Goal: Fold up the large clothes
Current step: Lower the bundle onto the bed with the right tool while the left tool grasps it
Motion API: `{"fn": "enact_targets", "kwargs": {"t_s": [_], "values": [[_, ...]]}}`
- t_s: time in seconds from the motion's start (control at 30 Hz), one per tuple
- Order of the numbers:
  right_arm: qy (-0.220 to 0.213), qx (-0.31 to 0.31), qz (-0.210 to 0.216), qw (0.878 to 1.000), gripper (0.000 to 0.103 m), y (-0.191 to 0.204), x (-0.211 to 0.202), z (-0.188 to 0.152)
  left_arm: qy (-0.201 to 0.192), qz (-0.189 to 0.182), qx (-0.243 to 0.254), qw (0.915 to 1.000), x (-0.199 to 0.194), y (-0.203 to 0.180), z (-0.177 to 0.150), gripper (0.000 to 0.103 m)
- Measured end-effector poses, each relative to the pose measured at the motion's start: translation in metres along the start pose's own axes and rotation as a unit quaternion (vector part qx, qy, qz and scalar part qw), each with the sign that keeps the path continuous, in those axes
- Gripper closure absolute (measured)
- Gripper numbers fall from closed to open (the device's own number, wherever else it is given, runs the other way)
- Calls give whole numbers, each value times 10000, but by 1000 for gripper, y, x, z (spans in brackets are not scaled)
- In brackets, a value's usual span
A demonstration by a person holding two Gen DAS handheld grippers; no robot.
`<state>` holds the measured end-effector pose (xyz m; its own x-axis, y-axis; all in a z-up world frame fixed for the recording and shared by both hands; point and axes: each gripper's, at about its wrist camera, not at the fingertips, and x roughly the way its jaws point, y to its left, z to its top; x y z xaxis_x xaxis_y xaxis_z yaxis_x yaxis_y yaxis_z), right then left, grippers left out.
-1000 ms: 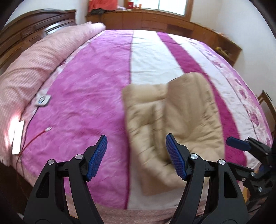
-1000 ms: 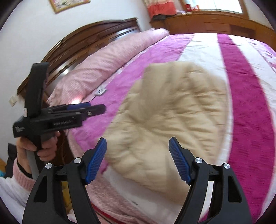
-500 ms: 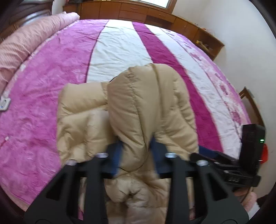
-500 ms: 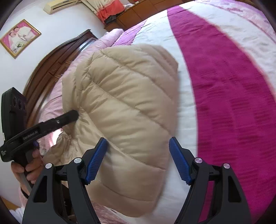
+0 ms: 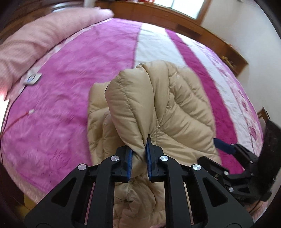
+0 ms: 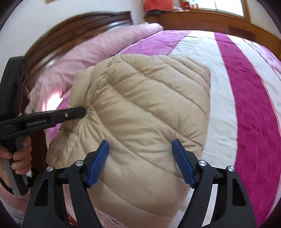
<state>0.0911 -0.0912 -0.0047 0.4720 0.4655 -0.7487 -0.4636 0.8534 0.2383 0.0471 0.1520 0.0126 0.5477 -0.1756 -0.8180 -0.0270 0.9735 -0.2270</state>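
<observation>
My left gripper (image 5: 138, 154) is clamped on a bunched fold of the tan quilted jacket (image 5: 158, 105); the fabric is pinched between both blue pads (image 5: 129, 163) and rises in a puffed ridge above them. In the right wrist view the same gripper (image 6: 82, 112) meets the jacket (image 6: 140, 114) at a seam on its left side, with my left hand (image 6: 19, 154) around the handle.

My right gripper (image 6: 140, 163) stands wide open. Its blue pads (image 6: 98, 163) sit on either side of the jacket's near edge, and the padded cloth bulges between them. I cannot confirm whether either pad touches the fabric. From the left wrist view, that gripper (image 5: 223, 145) shows at the jacket's right edge, one blue pad reaching the cloth.

The jacket lies on the bed (image 5: 61, 87), near its front edge, across the magenta and white stripes of the bedspread (image 6: 245, 105). A pink pillow roll (image 6: 105, 47) lies along the wooden headboard (image 6: 84, 26). A small white square item (image 5: 32, 79) rests on the bedspread, well apart from the jacket. A wooden cabinet (image 5: 175, 22) runs under the window (image 5: 186, 7).
</observation>
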Motion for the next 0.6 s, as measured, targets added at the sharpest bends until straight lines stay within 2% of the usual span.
{"fn": "enact_targets", "kwargs": {"t_s": [0.17,0.27,0.33,0.37,0.47,0.53,0.6], "values": [[151,-237,44,9996,29,15,21,0,104,178,-266,9994,15,27,-15,87],[188,-306,8,9994,29,20,24,-1,92,247,-365,9990,19,32,-20,78],[174,-267,53,9995,30,19,20,0,0,521,-399,9978,18,34,-21,51],[168,-213,91,9996,30,17,18,0,-46,628,-407,9972,16,35,-21,46],[105,208,323,9992,28,3,3,0,-86,661,-437,9968,14,39,-22,39],[35,366,341,9987,20,-6,-6,1,-83,683,-426,9967,13,39,-21,34],[-59,512,307,9982,18,-18,-15,1,-80,726,-412,9965,13,41,-22,30]]}}
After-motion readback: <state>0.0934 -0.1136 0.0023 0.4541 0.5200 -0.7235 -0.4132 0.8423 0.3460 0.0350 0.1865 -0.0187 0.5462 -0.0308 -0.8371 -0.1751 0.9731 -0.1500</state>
